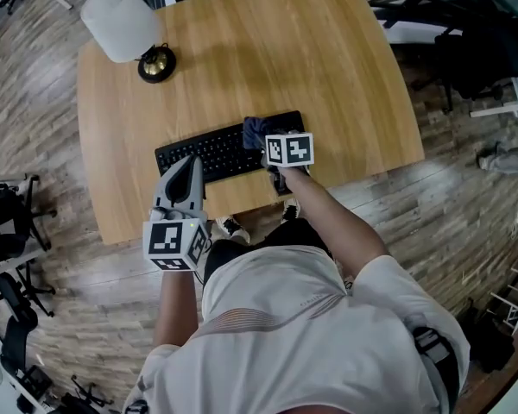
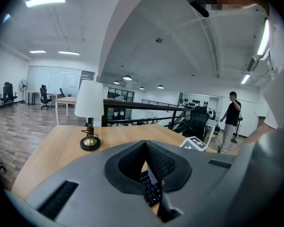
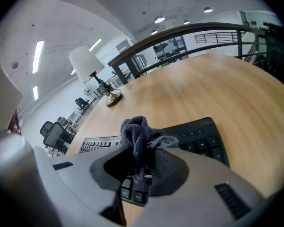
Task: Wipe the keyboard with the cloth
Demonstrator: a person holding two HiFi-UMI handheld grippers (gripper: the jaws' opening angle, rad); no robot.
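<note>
Gripping the bunched dark cloth in its clamped jaws, the right gripper held it on the right part of the black keyboard on the wooden desk. The left gripper hung pinched together, empty, near the keyboard's left front. Wiping seemed begun, with the left keys likely remaining.
</note>
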